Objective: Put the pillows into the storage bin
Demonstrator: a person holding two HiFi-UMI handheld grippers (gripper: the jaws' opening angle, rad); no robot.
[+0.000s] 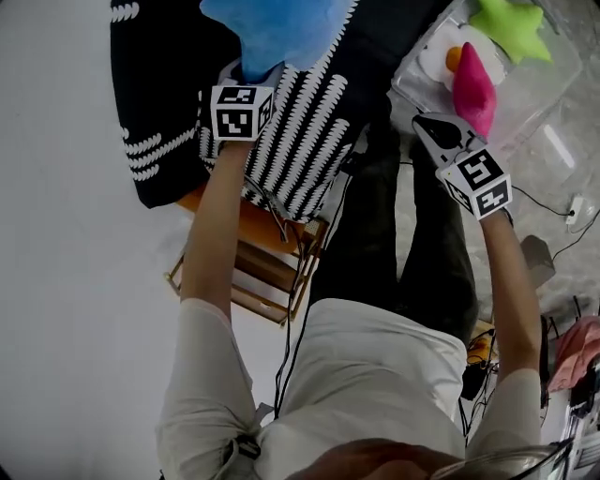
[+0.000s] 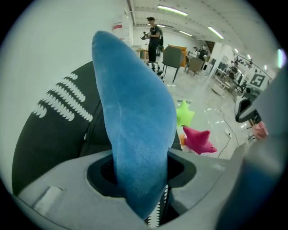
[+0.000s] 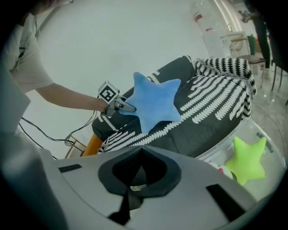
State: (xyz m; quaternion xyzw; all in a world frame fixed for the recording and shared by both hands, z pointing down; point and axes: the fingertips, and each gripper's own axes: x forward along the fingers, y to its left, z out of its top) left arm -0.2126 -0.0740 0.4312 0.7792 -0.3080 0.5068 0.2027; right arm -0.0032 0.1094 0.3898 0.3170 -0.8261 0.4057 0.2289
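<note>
Left gripper [image 1: 248, 77] pinched blue star [image 1: 272, 28] by one tip, so it hung free for carry; star left of bin [image 1: 548, 94]. Right gripper [image 1: 431, 127] jaws pressed together, empty, beside bin. Green star [image 1: 511, 26], pink star [image 1: 472, 84] sat in bin.

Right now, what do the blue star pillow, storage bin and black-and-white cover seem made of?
The blue star pillow looks like soft plush fabric, matte with a fuzzy nap, probably stuffed. The storage bin seems clear hard plastic, see-through with glossy glints. The cover looks like knitted or woven cloth, matte, draping in folds.
</note>
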